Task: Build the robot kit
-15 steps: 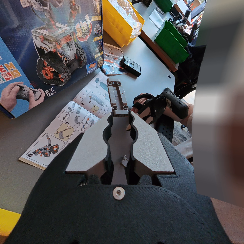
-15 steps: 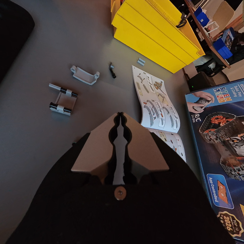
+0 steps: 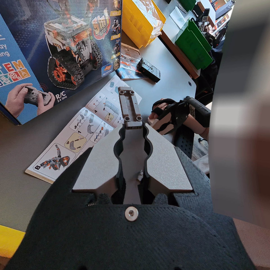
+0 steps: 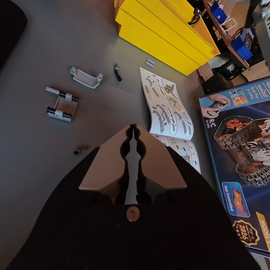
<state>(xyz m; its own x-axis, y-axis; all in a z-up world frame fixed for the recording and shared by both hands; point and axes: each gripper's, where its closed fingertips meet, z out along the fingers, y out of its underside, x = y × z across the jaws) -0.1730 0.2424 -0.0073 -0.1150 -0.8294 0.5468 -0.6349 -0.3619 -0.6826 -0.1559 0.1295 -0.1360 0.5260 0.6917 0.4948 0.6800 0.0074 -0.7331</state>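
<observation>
My left gripper [image 3: 133, 126] is shut on one end of a long grey brick frame [image 3: 129, 105] with round holes at its corners. It holds the frame over an open instruction booklet [image 3: 76, 140]. A small grey piece [image 3: 140, 175] lies on the table below the fingers. My right gripper [image 4: 133, 125] is shut and empty above the grey table. Ahead of it lie a grey frame with black pins [image 4: 62, 105], a curved grey piece [image 4: 86, 78], a black pin [image 4: 117, 72], a small grey brick [image 4: 150, 62] and a small grey-and-black connector [image 4: 78, 152].
A blue toy box [image 3: 43, 58] stands left of the booklet; it also shows in the right wrist view [image 4: 241, 146]. Yellow bins [image 4: 160, 32], a black battery box [image 3: 149, 70] and green bins [image 3: 192, 48] lie further off. A gloved hand [image 3: 172, 115] is at the table edge [image 3: 192, 90]. The grippers' ends are close to 20 cm from one another. My left tips are about 25 cm from the small grey-and-black connector [image 4: 78, 152], my right tips only 7 cm. To the curved grey piece [image 4: 86, 78]: right tips about 12 cm, left tips about 20 cm.
The right gripper has shifted a little, and the small grey-and-black connector now shows to its left. The left gripper still holds the grey frame in about the same place.
</observation>
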